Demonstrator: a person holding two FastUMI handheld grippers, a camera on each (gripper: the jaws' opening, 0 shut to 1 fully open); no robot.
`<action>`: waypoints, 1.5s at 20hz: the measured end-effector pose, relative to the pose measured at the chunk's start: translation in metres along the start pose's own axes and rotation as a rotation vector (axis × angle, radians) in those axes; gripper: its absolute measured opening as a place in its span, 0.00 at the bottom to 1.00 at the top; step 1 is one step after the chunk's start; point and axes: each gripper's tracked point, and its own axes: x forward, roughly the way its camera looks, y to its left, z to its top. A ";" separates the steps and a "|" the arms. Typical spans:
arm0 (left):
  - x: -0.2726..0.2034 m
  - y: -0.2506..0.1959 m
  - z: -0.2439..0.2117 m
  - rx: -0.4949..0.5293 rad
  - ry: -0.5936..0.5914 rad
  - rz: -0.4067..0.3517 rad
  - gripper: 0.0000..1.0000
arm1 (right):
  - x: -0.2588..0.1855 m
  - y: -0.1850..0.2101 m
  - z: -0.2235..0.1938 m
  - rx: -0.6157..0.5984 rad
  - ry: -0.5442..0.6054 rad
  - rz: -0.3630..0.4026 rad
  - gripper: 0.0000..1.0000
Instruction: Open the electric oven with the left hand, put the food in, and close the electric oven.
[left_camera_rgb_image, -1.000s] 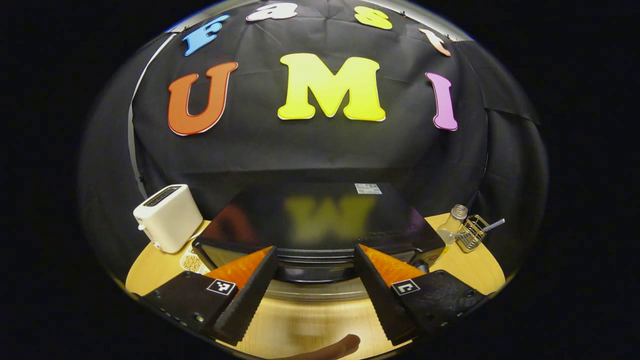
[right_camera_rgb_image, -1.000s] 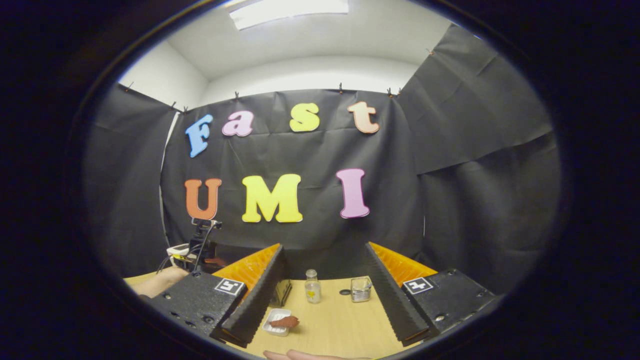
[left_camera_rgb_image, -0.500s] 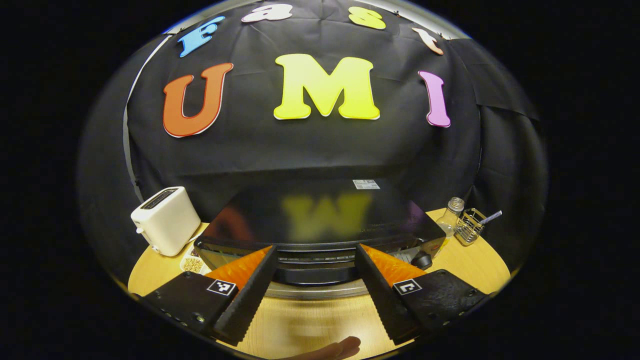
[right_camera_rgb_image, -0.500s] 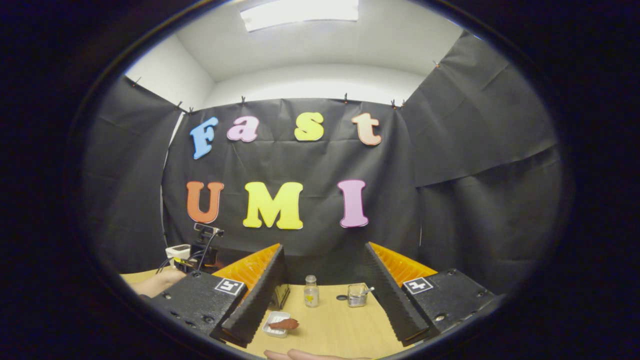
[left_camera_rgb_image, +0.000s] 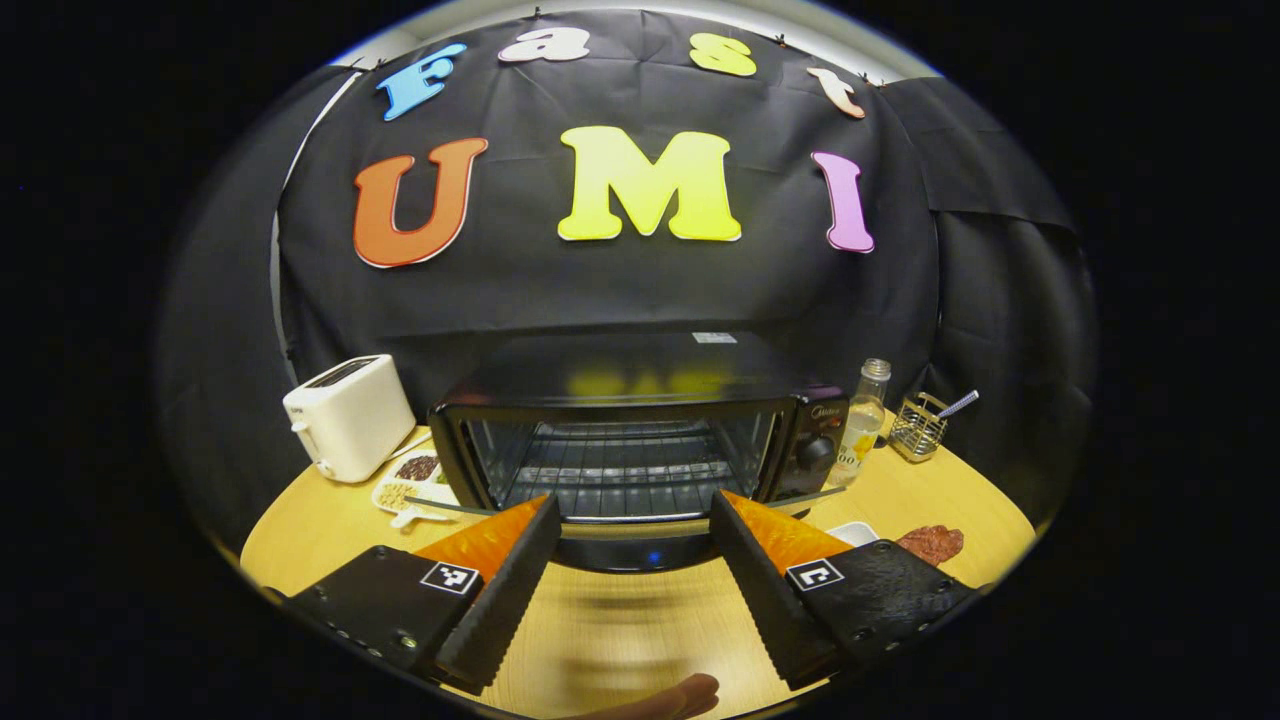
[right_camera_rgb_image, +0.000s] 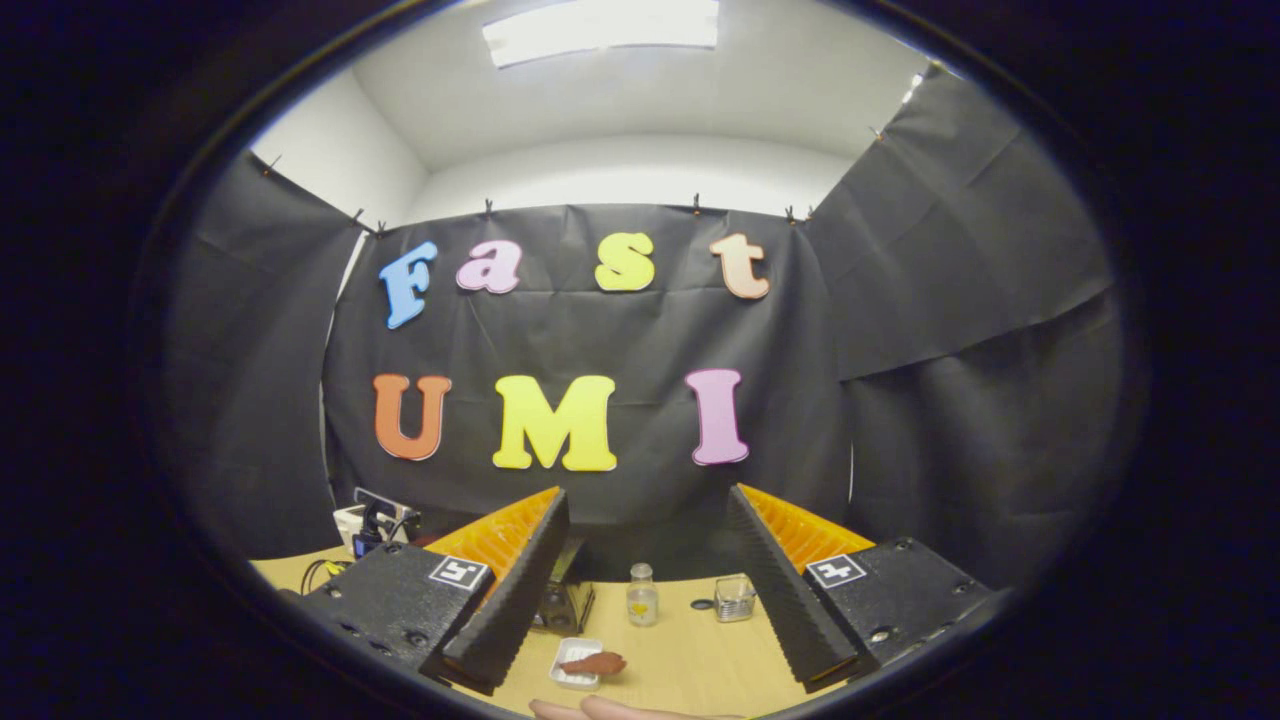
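The black electric oven (left_camera_rgb_image: 640, 380) stands open at mid-table, its wire rack (left_camera_rgb_image: 620, 465) showing inside. Its door (left_camera_rgb_image: 630, 545) hangs down flat toward me, the front edge lying between my left gripper's fingers without touching them. My left gripper (left_camera_rgb_image: 632, 510) is open just in front of the oven. The reddish-brown food (left_camera_rgb_image: 930, 543) lies to the oven's right by a small white dish (left_camera_rgb_image: 855, 530). My right gripper (right_camera_rgb_image: 647, 500) is open, held above the table, with the food (right_camera_rgb_image: 598, 662) on the dish (right_camera_rgb_image: 570, 668) below and in front of it.
A white toaster (left_camera_rgb_image: 350, 415) and a divided dish of grains (left_camera_rgb_image: 405, 485) sit left of the oven. A glass bottle (left_camera_rgb_image: 862, 415) and a wire basket (left_camera_rgb_image: 918, 425) stand to its right. Fingers of a hand (left_camera_rgb_image: 680, 695) show at the bottom edge.
The left gripper has dropped and drawn back from above the oven top; the oven door has swung down and the rack now shows. The right gripper has shifted slightly.
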 end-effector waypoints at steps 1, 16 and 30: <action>-0.004 -0.001 -0.004 0.010 -0.009 -0.001 0.96 | -0.002 0.001 -0.001 0.006 -0.002 0.005 1.00; -0.029 -0.008 -0.078 0.026 0.057 0.000 0.95 | -0.034 -0.029 -0.006 -0.054 0.003 -0.079 1.00; -0.029 -0.016 -0.137 -0.025 0.131 0.006 0.95 | -0.013 -0.028 -0.036 -0.032 0.071 -0.048 1.00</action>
